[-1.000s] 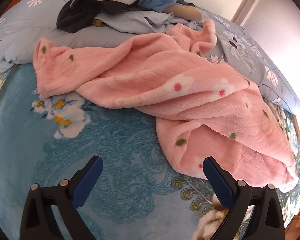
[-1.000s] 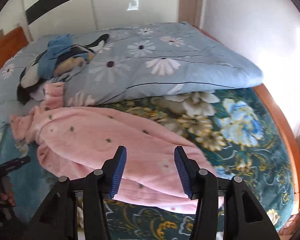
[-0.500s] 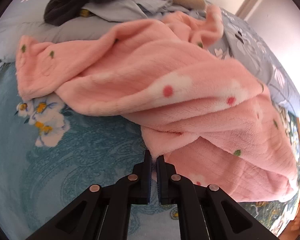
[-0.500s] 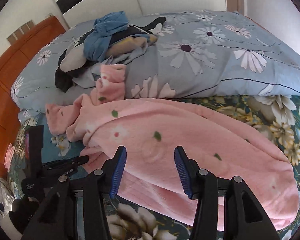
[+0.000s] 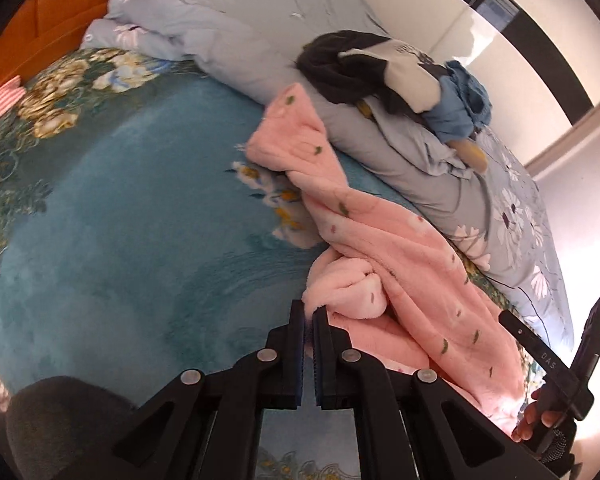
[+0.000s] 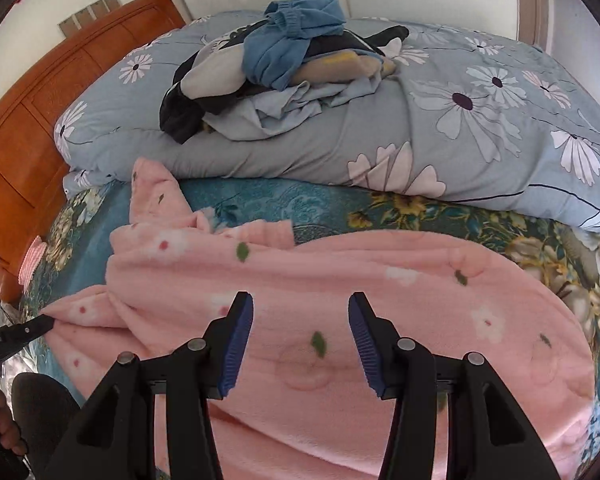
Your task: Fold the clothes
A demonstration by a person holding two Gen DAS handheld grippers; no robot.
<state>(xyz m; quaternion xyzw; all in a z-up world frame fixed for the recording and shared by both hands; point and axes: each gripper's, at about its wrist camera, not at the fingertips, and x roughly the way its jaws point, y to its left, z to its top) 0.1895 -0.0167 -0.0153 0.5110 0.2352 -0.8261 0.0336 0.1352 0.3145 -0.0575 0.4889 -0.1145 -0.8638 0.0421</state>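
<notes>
Left wrist view: my left gripper has its fingers pinching an edge of the pink garment on the bed. Right wrist view: my right gripper – fingers spread – hovers over the garment's middle.

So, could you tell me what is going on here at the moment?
A person is working on a pink fleece garment that lies rumpled on a bed, one tool in each hand. The left tool is shut on an edge of the garment. The right tool hovers open above its middle, gripping nothing. A pile of other clothes sits on the grey floral duvet behind.
</notes>
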